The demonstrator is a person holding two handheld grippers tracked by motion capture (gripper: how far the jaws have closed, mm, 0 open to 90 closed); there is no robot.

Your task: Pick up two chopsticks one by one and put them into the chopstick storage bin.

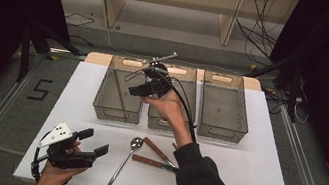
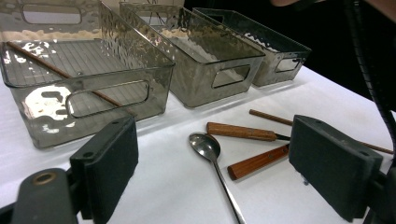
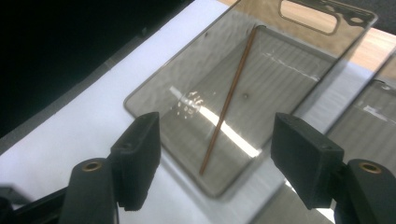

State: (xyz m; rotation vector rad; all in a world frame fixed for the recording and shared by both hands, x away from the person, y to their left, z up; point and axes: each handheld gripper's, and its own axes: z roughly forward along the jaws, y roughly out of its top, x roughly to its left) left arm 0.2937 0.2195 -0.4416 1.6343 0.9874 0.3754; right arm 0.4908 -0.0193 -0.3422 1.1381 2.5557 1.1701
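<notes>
The right tongs (image 1: 138,89) hang above the left smoky clear plastic bin (image 1: 101,93), held up by the right hand (image 1: 166,104), their jaws spread wide with nothing between them. In the right gripper view the two black pads frame that bin from above, and a thin brown wooden chopstick (image 3: 229,100) lies loose on its ribbed floor — slanting from the far end towards the near end, apart from both pads. The high view shows the same chopstick running along the bin floor from far left to near right.

The left tongs (image 1: 93,142) rest low over the near left corner of the white tabletop (image 1: 248,182), in the left hand (image 1: 55,171), jaws also wide and empty.

Three bins stand side by side across the far half of the tabletop: the left one, a middle smoky clear plastic bin (image 1: 183,118) and a right smoky clear plastic bin (image 1: 225,105).

On the tabletop in front of the bins — between the two hands — lie a shiny metal spoon (image 1: 127,160), its bowl towards the bins, and just right of it two wooden-handled utensils (image 1: 154,155) crossing at their right ends. In the left gripper view a second thin brown chopstick (image 2: 271,117) lies just beyond those handles, on the bare tabletop.
</notes>
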